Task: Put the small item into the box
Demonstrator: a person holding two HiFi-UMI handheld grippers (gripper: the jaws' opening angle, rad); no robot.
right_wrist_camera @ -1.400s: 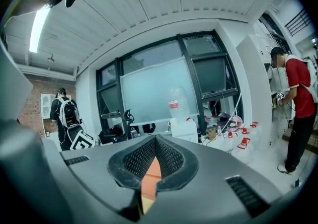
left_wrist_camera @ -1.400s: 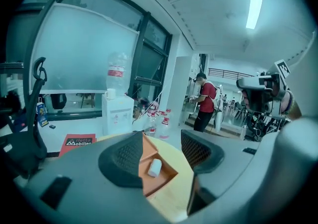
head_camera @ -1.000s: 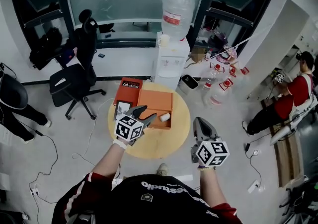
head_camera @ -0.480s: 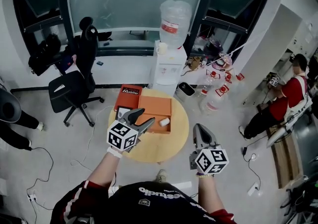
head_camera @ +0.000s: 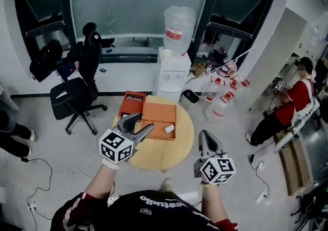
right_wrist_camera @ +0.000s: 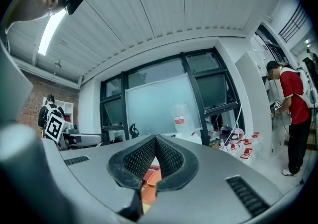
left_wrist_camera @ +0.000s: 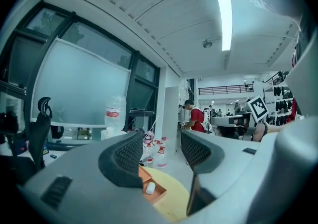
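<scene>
An open orange box (head_camera: 158, 113) lies on the round wooden table (head_camera: 169, 148), with a small white item (head_camera: 169, 129) inside at its right end. The same item (left_wrist_camera: 149, 187) shows in the left gripper view, in the box (left_wrist_camera: 160, 194). My left gripper (head_camera: 140, 125) hovers open over the box's near left edge, nothing between its jaws. My right gripper (head_camera: 206, 138) hangs shut and empty at the table's right rim. In the right gripper view the shut jaws (right_wrist_camera: 156, 143) hide most of the orange box (right_wrist_camera: 150, 188).
The box's orange lid (head_camera: 132, 100) lies at the table's far left. A water dispenser (head_camera: 172, 68) stands behind the table, an office chair (head_camera: 76, 91) to the left, bottles (head_camera: 223, 98) on the floor at right. A person in red (head_camera: 287, 107) stands far right.
My left gripper has drawn back toward me and to the left, away from the white item, staying open. The head view has tilted; the right gripper barely moved.
</scene>
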